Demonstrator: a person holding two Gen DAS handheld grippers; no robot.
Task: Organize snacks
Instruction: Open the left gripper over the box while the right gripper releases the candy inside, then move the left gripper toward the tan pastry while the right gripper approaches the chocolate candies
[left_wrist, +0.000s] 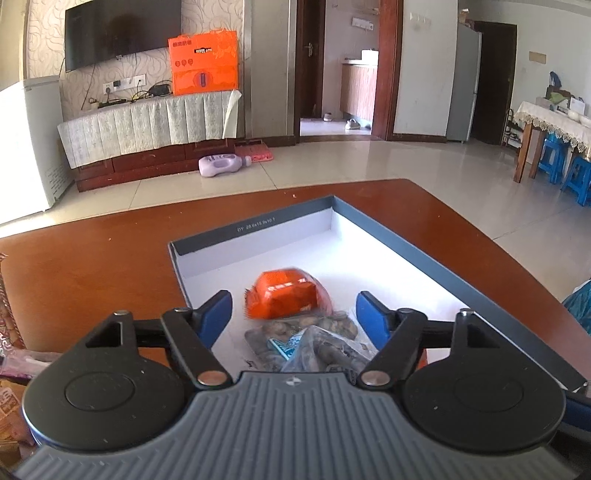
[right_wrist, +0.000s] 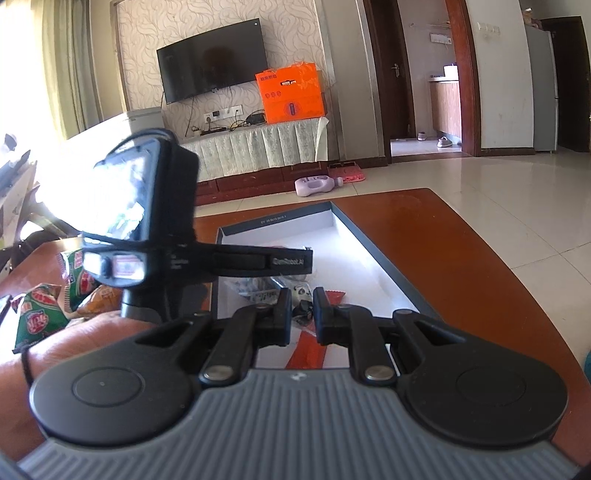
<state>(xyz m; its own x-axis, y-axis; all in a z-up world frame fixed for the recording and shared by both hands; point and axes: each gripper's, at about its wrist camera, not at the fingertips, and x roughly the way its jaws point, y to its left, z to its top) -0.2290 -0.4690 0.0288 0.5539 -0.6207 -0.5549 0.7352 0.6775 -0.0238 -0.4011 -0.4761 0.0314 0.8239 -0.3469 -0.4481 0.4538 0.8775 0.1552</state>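
Note:
An open blue-grey box (left_wrist: 258, 227) with a white inside lies on the brown table (left_wrist: 92, 277). Inside it are an orange snack packet (left_wrist: 288, 295), slightly blurred, and nearer to me a clear bag of dark snacks (left_wrist: 314, 343). My left gripper (left_wrist: 295, 314) hovers over the box's near end, open, its blue pads (left_wrist: 218, 314) standing clear on either side of both packets. My right gripper (right_wrist: 300, 306) is shut and holds nothing; it sits over the near end of the same box (right_wrist: 273, 219). The left tool's camera body (right_wrist: 147, 206) blocks part of the right wrist view.
Several green and orange snack packets (right_wrist: 37, 314) lie on the table left of the box, beside a person's hand (right_wrist: 74, 350). More packets (left_wrist: 7, 314) show at the left edge of the left wrist view. Tiled floor, a TV cabinet and a purple bottle (left_wrist: 221, 164) lie beyond.

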